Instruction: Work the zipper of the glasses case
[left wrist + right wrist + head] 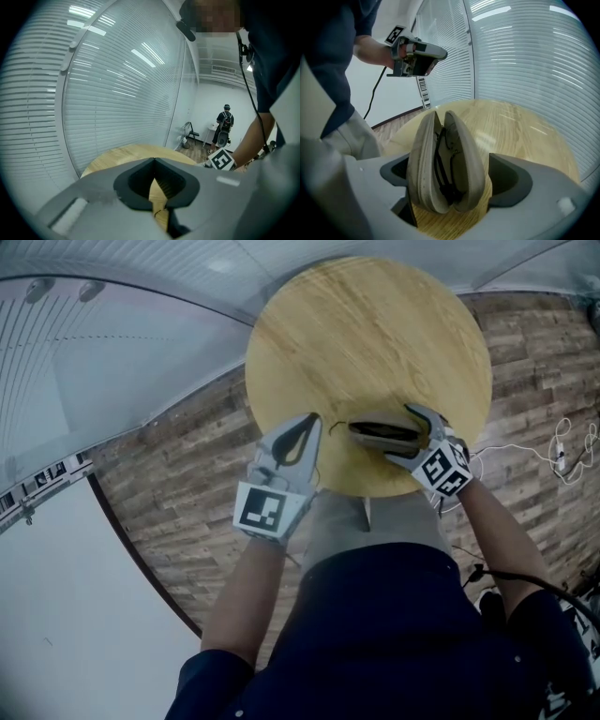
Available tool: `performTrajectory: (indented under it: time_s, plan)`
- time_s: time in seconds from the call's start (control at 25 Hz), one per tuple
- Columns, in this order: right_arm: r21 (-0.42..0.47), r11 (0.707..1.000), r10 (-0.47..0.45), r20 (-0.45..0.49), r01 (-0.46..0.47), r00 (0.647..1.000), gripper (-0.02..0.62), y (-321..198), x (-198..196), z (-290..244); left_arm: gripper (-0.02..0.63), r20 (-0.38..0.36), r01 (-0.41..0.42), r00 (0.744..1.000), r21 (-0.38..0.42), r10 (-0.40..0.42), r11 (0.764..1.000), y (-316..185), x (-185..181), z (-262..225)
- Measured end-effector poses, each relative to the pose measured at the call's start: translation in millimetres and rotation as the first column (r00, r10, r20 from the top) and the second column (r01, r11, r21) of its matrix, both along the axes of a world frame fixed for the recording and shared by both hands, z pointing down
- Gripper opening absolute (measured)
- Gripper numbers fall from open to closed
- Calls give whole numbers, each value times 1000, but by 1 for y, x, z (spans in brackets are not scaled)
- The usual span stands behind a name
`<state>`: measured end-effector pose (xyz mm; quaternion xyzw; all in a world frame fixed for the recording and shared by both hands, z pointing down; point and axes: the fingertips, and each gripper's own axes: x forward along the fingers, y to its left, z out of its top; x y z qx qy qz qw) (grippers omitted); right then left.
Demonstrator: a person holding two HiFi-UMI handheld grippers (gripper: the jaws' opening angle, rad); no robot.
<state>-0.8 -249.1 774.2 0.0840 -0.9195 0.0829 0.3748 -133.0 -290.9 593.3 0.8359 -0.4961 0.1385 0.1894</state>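
Beige cloth covers the glasses case (423,159), which stands on its spine at the near edge of the round wooden table (375,324), just in front of the person's waist. Its long axis runs along the right gripper (401,433), with its far end pointing out towards the left gripper (312,423); from above it lies crosswise along the table's near rim. The 2 shells gape upward, and dark glasses (440,164) sit inside.

The right tongs are spread wide with the case between them. 1 jaw is at or against a shell, I cannot tell which, and the other stands clear. The left tongs are closed tip to tip on nothing, over the table edge and apart from the case.

A dotted line follows 1 shell's rim, stitching or zipper teeth, too fine to tell, and the pull cannot be made out. A thin dark strand (335,425) curls off the case's far end. From above, the right fingers cover its near end.

Beyond the table rises a curved wall of white blinds (117,93), and far down the room another person (226,124) stands, small.
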Motion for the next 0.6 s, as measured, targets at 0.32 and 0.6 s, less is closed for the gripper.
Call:
performTrajectory:
  time_s: [0.32,0.6]
  plan:
    - [4,997,-74,-8,74,997,472,6,-14,8,2,4,10,1000,-31,-10,999,7,-6,12]
    - [40,998,-43,4,42,999,334,-1,-17,6,2,8,16,1000,-46,-15,999,12,-7,15]
